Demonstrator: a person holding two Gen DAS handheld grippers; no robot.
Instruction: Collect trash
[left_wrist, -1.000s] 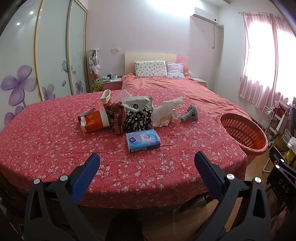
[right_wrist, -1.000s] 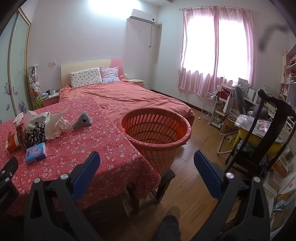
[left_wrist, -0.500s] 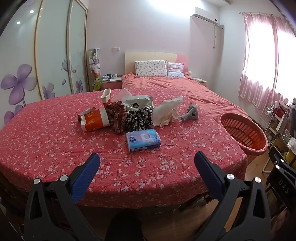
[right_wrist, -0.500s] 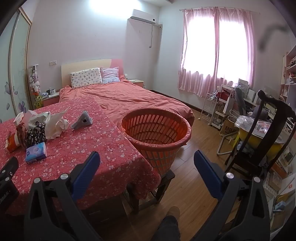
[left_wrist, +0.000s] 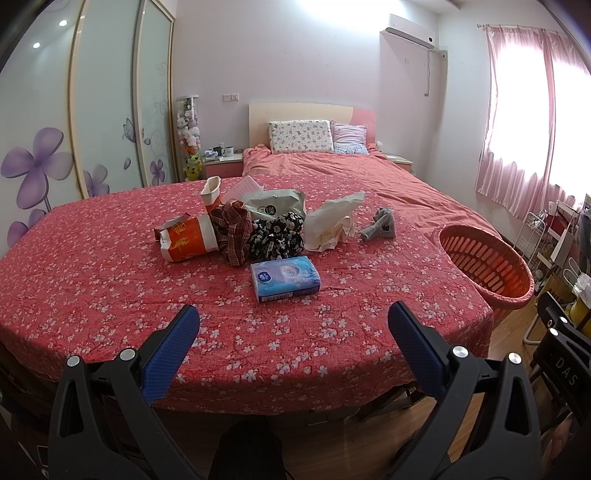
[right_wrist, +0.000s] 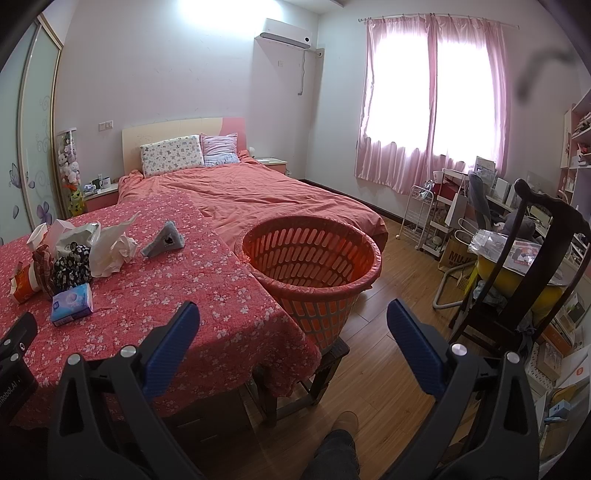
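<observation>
right now the left gripper (left_wrist: 293, 317) hangs over the near edge of the floral-covered table (left_wrist: 110, 280), jaws spread wide and empty. at its 12 o'clock lies a blue tissue pack (left_wrist: 285, 278); beyond that, a trash cluster: orange wrapper (left_wrist: 186, 240), crumpled white paper (left_wrist: 332, 225), grey scrap (left_wrist: 380, 224). the orange basket (left_wrist: 487, 266) sits at 2 o'clock beside the table. the right gripper (right_wrist: 293, 317), jaws likewise wide apart, holds nothing, the basket at its 12 o'clock.

Past my left tongs, the pink packet (left_wrist: 246, 183) sits mostly hidden behind the pile. The basket's (left_wrist: 486, 264) base is cut off; its inside possibly empty.
</observation>
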